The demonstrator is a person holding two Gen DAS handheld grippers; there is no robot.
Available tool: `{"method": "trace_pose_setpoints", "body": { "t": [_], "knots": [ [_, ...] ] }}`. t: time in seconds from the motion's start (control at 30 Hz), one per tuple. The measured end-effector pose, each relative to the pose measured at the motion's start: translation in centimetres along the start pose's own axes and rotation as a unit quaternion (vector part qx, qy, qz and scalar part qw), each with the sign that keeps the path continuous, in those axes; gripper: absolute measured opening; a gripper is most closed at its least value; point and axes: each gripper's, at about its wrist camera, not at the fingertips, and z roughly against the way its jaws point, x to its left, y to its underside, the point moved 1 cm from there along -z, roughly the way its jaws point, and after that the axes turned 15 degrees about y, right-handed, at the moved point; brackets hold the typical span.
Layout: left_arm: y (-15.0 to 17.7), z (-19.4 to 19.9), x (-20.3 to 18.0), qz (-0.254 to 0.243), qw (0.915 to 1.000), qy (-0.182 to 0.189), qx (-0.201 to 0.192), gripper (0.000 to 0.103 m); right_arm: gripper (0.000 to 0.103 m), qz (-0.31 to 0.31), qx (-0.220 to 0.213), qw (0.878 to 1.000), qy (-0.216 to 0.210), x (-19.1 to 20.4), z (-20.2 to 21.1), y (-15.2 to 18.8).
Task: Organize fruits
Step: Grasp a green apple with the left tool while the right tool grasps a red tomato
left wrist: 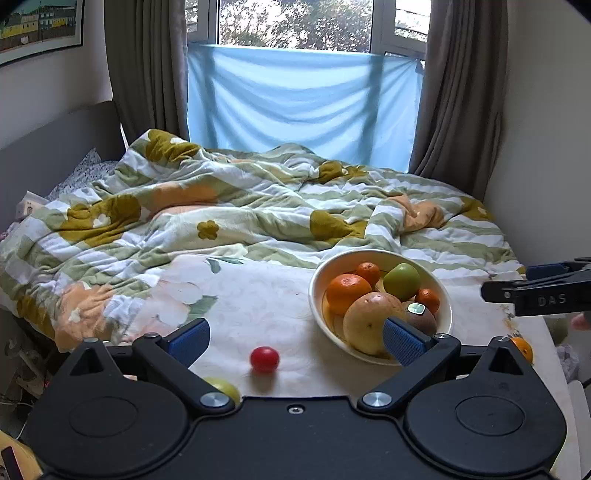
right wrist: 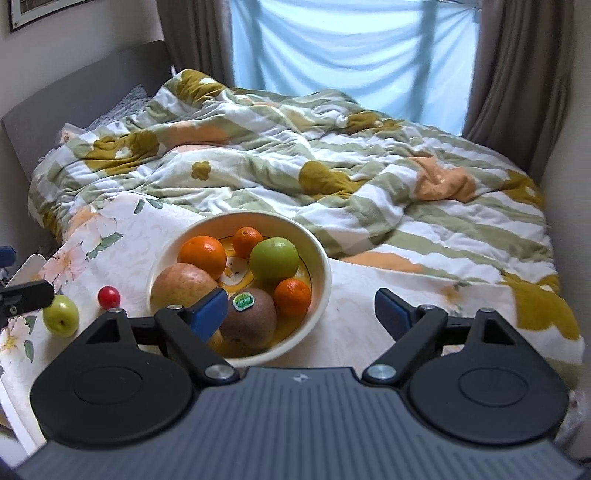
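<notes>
Just between the left hand-held gripper fingers — red fruit.

green apple mostly hidden behind left hand-held gripper (only a sliver), framed picture cropped

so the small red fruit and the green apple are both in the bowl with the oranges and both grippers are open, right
Not quite: the small red fruit and one green apple lie outside the bowl, on the floral cloth to its left, as the right wrist view shows. Both grippers, left and right, are open.
</notes>
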Motion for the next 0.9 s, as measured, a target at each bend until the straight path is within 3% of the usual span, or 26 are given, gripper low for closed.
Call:
{"method": "trace_pose_setpoints", "body": {
  "t": [0.43,0.8,0.9],
  "knots": [
    [1.7,3.4,4.5,-0.031,0.9992,0.024,0.002,0.102,0.102,-0.041,0.008,0.998,0.057,2.8,7.2,3.5],
    [4.9,0.8,8.5,-0.056,0.9953,0.065,0.045,0.099,0.102,-0.086,0.038,0.992,0.085,6.5,6.3,8.3],
    [5.6,-0.8,9.4,-0.056,0.9940,0.074,0.059,0.093,0.101,-0.096,0.049,0.990,0.092,7.0,5.2,9.4]
  ]
}}
